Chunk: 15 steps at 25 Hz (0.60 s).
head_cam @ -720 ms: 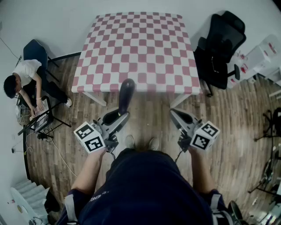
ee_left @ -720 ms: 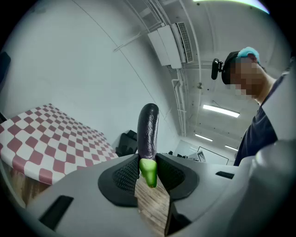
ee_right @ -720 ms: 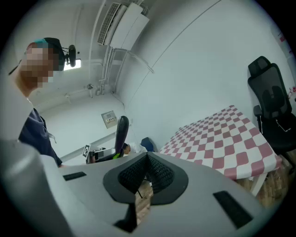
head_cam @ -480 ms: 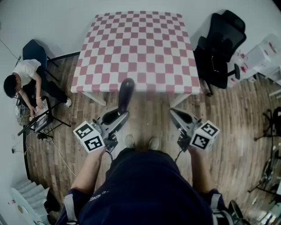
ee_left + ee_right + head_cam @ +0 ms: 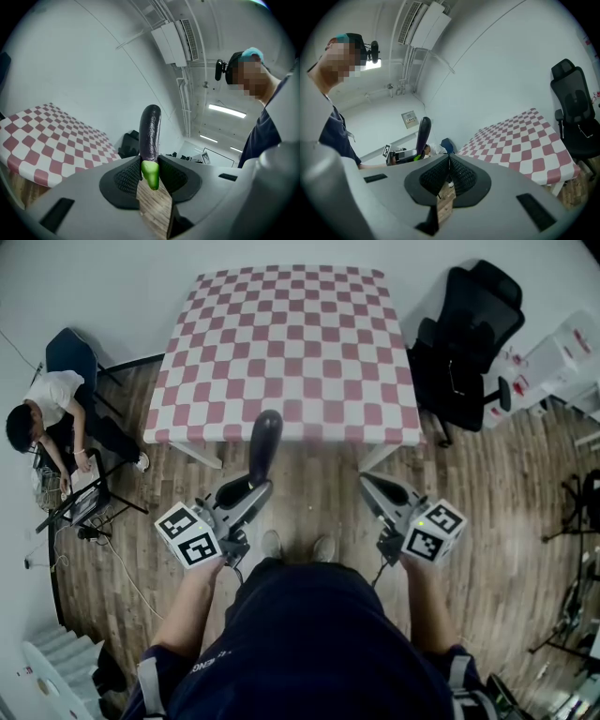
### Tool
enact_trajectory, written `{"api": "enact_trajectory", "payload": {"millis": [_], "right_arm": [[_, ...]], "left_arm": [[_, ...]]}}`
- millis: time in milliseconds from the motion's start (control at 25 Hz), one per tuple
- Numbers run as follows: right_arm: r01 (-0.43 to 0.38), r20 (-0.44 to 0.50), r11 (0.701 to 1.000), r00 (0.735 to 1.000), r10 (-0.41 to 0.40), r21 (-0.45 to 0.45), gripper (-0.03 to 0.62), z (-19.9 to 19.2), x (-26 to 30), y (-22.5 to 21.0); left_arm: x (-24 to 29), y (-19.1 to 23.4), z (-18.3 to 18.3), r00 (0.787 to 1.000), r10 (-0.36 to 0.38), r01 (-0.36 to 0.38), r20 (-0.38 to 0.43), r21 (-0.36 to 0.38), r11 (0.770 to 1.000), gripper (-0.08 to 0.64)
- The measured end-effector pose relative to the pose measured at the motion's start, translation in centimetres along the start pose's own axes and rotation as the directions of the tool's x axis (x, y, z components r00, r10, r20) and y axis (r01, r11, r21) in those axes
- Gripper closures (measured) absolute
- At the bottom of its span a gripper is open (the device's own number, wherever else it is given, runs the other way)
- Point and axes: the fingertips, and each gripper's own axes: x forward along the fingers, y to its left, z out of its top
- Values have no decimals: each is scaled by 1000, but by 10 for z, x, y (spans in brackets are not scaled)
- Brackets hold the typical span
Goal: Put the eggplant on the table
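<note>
A dark purple eggplant (image 5: 262,443) with a green stem (image 5: 150,174) sticks out forward from my left gripper (image 5: 249,489), whose jaws are shut on its stem end. In the left gripper view the eggplant (image 5: 150,132) rises between the pads. Its tip reaches the near edge of the table with the red-and-white checked cloth (image 5: 286,343), which stands ahead. My right gripper (image 5: 377,487) is held level beside it, jaws shut with nothing between them; in its own view the pads meet (image 5: 449,174) and the eggplant (image 5: 423,133) shows at the left.
A black office chair (image 5: 469,343) stands right of the table. A person (image 5: 45,413) sits at the left by a blue chair (image 5: 75,351). White boxes (image 5: 562,362) lie at the far right. Wooden floor (image 5: 309,493) lies below me.
The table has come slightly nearer in the head view; the eggplant's tip now overlaps its near edge a little more. Both grippers keep their hold and state.
</note>
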Motion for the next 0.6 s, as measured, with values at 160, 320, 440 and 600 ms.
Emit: {"api": "enact_trajectory", "payload": {"millis": [160, 320, 440, 600], "right_arm": [[5, 4, 1000, 1000, -5, 23, 574, 0, -17, -20], [7, 10, 999, 1000, -8, 37, 574, 3, -31, -35], [3, 23, 998, 1000, -4, 56, 574, 3, -37, -41], [-2, 25, 997, 1000, 0, 80, 574, 5, -31, -50]], "left_arm": [[22, -11, -13, 1000, -3, 3, -11, -17, 1000, 430], [39, -20, -18, 1000, -6, 6, -6, -26, 1000, 430], [43, -23, -18, 1000, 3, -3, -8, -22, 1000, 430], [42, -13, -14, 1000, 30, -30, -5, -28, 999, 430]]}}
